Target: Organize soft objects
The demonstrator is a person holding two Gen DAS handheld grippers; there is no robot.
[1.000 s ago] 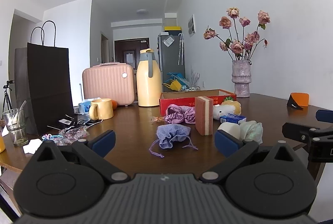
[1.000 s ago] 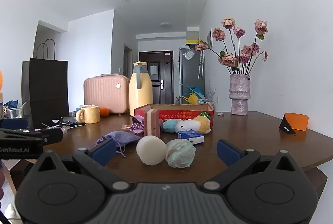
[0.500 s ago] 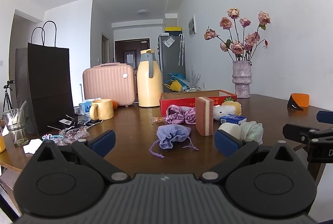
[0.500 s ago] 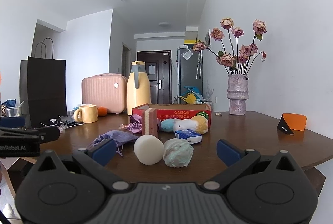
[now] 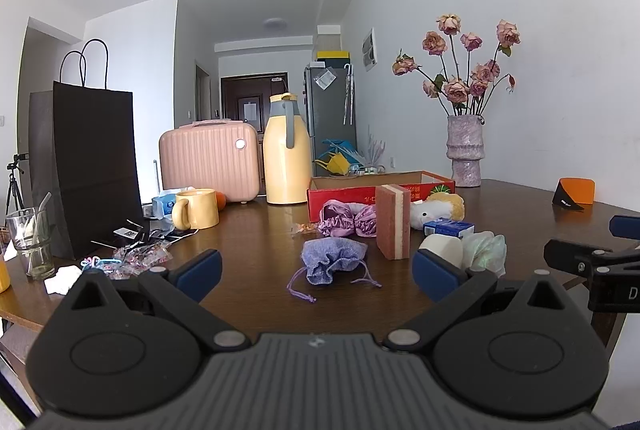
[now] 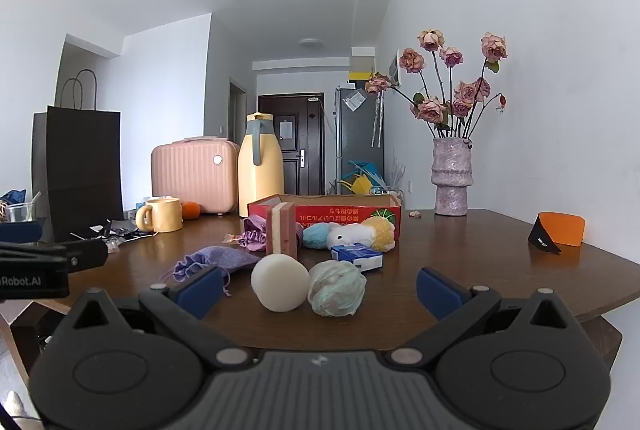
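Tools first: both are spread wide with nothing between the blue pads, hovering at the near edge of the brown counter (image 5: pixel 256 242). Left tool (image 5: pixel 316 270) is lined up on the lavender drawstring pouch (image 5: pixel 332 260), which sits slumped on the wood just ahead of it with its cords trailing toward the camera. Right tool (image 6: pixel 318 288) faces a white foam ball (image 6: pixel 280 282) and a pale green mesh puff (image 6: pixel 337 288), the two touching side by side right between its fingers but not gripped. Just past those is a small blue tissue pack (image 6: pixel 358 256), and left of that a red-and-cream sponge block (image 6: pixel 282 234) standing upright on its edge. Behind the sponge there's a purple satin scrunchie (image 5: pixel 348 222), and beside it a plush toy (image 6: pixel 352 233) lying on its side, blue at one end, white in the middle, yellow fluffy at the other, pressed up against the red cardboard box (image 6: pixel 332 212). Further back: yellow thermos jug (image 5: pixel 287 150), pink mini suitcase (image 5: pixel 208 160), yellow mug (image 5: pixel 198 209), and a black paper bag (image 5: pixel 84 166) off to the left. Vase of dried roses (image 6: pixel 451 178) stands at the far right by the wall, and an orange-and-black card holder (image 6: pixel 558 234) sits well apart near the right edge.
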